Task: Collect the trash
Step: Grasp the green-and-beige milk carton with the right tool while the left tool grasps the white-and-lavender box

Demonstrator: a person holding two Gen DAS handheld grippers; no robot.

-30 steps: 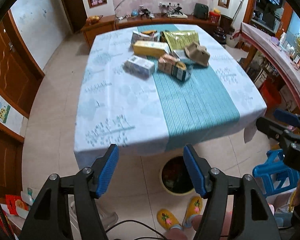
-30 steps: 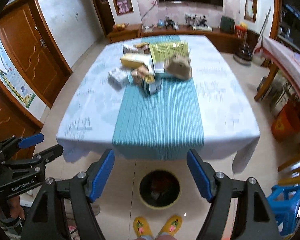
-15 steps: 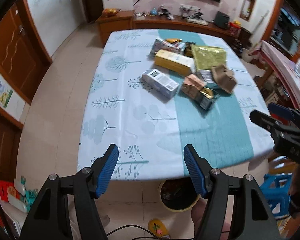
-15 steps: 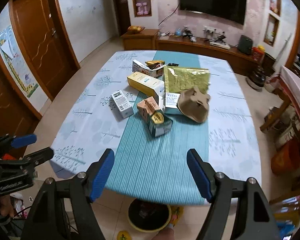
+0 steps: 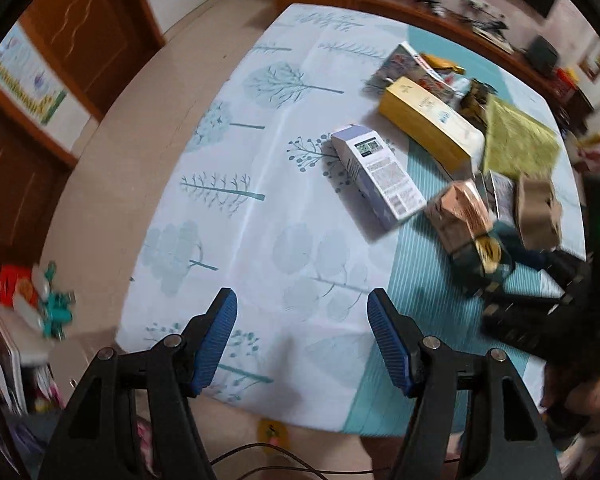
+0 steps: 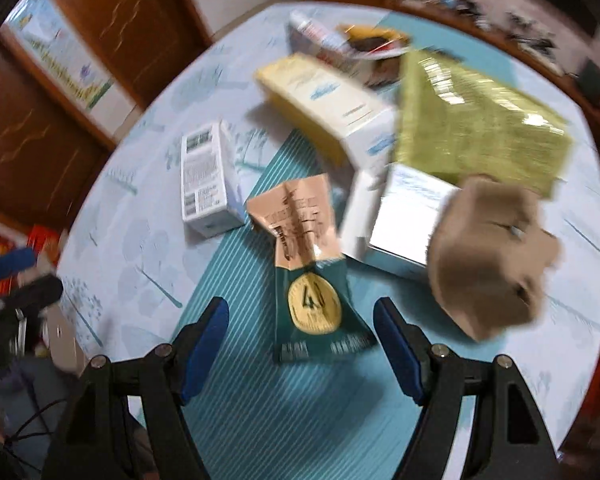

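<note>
Tree-printed tablecloth (image 5: 236,216) with a teal striped runner (image 6: 236,280) covers the dining table, where the trash lies heaped: a white carton (image 5: 378,176), a yellow box (image 5: 430,128), a green foil bag (image 6: 480,120), a brown cardboard lump (image 6: 492,256) and a crumpled green-and-pink packet (image 6: 308,268). The right gripper (image 6: 301,336) hangs steeply over that packet, jaws apart and empty; the left gripper (image 5: 302,332) is also open and empty, above bare cloth near the table edge. A clean pick probably means straddling the packet's narrow width, settling down before closing, and keeping clear of the cardboard lump just beside it.
</note>
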